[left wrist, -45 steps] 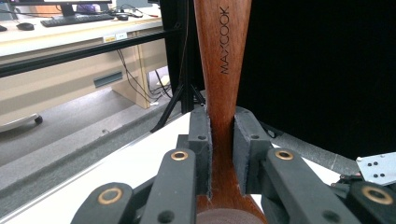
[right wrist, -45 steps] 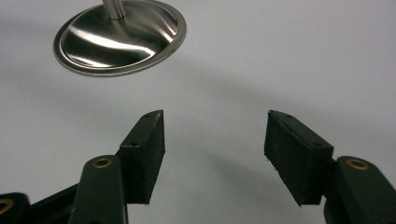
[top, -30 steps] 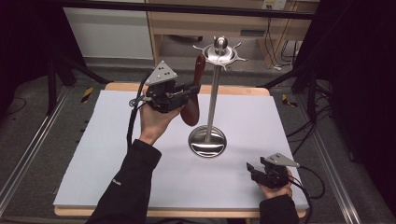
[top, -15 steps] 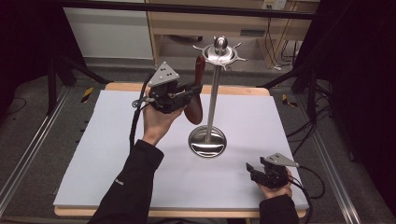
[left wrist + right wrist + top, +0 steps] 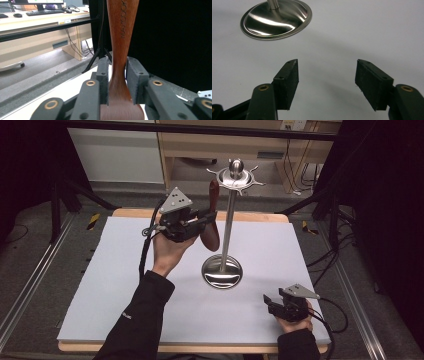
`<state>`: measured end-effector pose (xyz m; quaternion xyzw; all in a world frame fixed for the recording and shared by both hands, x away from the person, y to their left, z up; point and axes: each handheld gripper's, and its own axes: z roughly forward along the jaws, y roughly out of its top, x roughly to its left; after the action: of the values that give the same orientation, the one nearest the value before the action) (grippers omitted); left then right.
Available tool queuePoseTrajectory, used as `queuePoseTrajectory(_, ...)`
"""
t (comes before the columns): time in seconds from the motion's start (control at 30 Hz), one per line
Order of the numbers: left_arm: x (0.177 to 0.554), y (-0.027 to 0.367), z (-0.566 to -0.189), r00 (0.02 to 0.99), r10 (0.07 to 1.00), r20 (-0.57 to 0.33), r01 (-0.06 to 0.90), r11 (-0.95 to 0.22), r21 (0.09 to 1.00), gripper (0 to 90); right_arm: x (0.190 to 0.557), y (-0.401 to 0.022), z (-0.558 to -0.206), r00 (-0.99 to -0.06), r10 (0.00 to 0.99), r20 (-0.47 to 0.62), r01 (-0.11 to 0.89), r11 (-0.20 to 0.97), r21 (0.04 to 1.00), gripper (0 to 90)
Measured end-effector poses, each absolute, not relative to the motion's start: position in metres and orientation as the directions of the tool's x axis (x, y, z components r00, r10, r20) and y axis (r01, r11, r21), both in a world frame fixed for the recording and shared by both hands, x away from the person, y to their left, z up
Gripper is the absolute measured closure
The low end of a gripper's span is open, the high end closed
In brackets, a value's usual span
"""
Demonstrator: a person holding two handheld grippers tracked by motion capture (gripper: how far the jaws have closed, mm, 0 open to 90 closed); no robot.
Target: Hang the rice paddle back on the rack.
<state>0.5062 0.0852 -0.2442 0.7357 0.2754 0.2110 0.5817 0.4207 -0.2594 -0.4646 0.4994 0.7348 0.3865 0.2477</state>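
thing: wooden spatula (image 5: 212,217) hangs upright from steel stand (image 5: 227,227), long axis 12–6 | left gripper (image 5: 202,222) at its 9 o'clock, nearer; jaws just eased, handle between pads, gap visible | right gripper (image 5: 270,301) wide, empty, at stand's 5 o'clock

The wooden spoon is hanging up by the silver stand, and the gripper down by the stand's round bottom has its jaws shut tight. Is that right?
Not quite. The right gripper near the stand's base has its jaws wide open with nothing between them, as the right gripper view shows. The wooden spoon is up beside the stand, as you said.
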Motion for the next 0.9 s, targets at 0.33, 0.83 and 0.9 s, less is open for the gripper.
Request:
queuePoseTrajectory(0.33,0.497,0.1,-0.251,0.749,0.662,0.007,0.151,-0.181,0.972,57.2,0.421,-0.26,-0.465,-0.374,0.927,0.018,0.544,0.204,0.814,34.9)
queuePoseTrajectory(0.83,0.482,0.135,-0.284,0.735,0.678,0.01,0.161,-0.19,0.968,47.3,0.421,-0.259,-0.465,-0.369,0.929,0.006,0.543,0.211,0.813,32.9)
queuePoseTrajectory(0.9,0.48,0.14,-0.29,0.73,0.683,0.016,0.166,-0.201,0.965,46.9,0.421,-0.26,-0.466,-0.367,0.93,-0.005,0.539,0.217,0.814,32.5)
